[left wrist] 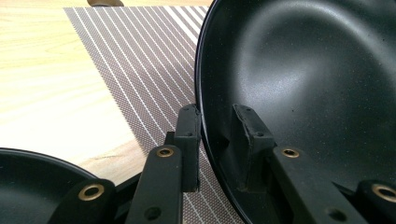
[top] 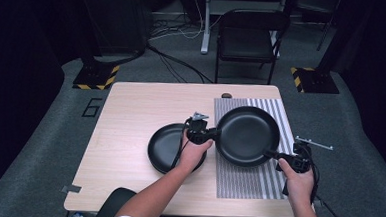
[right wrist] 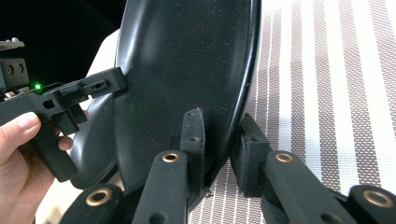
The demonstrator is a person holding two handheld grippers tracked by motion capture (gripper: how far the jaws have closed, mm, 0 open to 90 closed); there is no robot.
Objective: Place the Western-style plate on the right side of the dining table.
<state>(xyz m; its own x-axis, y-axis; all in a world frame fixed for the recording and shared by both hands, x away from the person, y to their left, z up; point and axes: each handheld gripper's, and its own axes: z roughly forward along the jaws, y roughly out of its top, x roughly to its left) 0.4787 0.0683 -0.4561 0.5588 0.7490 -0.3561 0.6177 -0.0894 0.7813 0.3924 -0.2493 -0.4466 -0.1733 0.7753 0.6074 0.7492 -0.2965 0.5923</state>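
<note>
Two tools clamped on opposite rims of the large pan: left tool, right tool. Beneath, striped mat, wooden table, grey carpet.

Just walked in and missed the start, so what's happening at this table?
A person is handling the large black pan with two hand-held grippers. The left gripper clamps its rim on one side, and the right gripper clamps the rim opposite. The pan sits over the striped mat. A smaller black pan rests on the wooden table beside it, under the left hand.
</note>
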